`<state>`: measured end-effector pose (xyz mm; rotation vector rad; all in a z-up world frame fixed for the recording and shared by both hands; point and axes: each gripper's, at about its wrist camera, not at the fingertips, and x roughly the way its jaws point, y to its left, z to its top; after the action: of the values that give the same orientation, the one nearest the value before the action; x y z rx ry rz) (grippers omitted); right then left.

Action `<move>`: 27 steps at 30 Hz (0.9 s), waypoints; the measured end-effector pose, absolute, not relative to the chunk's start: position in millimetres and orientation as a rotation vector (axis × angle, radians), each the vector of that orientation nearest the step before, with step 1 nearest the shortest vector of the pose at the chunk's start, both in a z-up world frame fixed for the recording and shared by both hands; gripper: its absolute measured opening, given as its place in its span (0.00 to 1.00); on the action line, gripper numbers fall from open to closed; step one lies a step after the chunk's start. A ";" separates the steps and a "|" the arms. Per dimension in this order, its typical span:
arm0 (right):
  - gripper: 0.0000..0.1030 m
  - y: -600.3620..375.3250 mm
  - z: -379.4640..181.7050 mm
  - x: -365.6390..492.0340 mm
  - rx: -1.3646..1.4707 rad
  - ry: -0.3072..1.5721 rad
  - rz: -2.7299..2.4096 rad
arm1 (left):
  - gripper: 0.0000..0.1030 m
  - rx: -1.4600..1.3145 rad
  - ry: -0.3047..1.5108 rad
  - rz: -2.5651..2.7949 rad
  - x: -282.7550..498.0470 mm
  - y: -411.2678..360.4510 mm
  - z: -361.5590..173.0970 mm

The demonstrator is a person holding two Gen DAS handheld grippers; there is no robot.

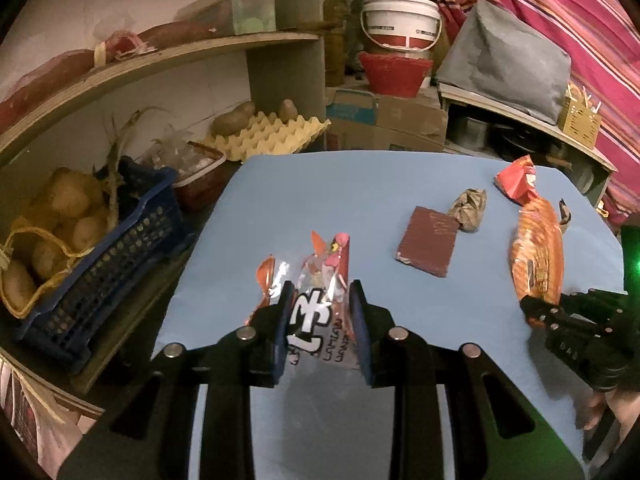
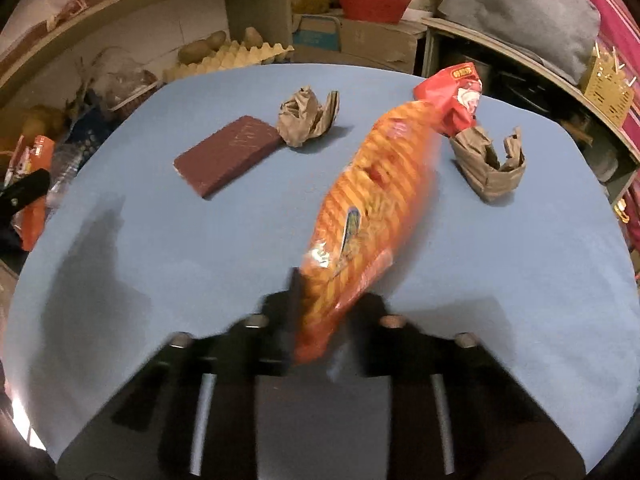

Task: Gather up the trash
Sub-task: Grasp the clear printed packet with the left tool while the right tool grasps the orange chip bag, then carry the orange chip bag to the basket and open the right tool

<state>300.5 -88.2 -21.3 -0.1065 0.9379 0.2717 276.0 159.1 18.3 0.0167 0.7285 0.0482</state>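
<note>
1. The left gripper has its fingers drawn narrow on a clear plastic wrapper with red and orange print, held between the two blue pads above the blue table.
2. The right gripper is closed tight on the near end of a long orange snack bag; the bag slants away over the table, and motion blur makes it hard to say whether its far end still rests on the surface.
3. Left on the table: one flat brown packet, lying flat toward the left.
4. Two crumpled balls of brown paper: one touching the packet's far corner, the other well to the right.
5. One red crumpled wrapper sits at the far edge, just behind the orange bag's tip.
6. That makes six pieces of trash counted: two gripped, four loose.
7. Beside the table on the left stands a blue crate of potatoes, with one egg tray behind it.
</note>
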 end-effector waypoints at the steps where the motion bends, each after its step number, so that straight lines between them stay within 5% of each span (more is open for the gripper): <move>1: 0.15 -93.0 -20.4 299.8 -0.090 0.939 0.282 | 0.27 0.021 0.727 0.045 276.7 155.9 18.6; 14: 0.13 -197.6 26.2 274.0 -0.060 0.835 0.196 | 0.27 0.037 0.706 -0.023 284.9 103.3 28.7; 27: 0.13 -365.1 55.1 219.0 0.023 0.778 -0.013 | 0.27 0.097 0.678 -0.174 292.7 -31.7 31.8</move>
<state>219.0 -365.1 55.1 0.0226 0.7781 -0.0132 292.7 -31.7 31.8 0.0970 0.6781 -0.1741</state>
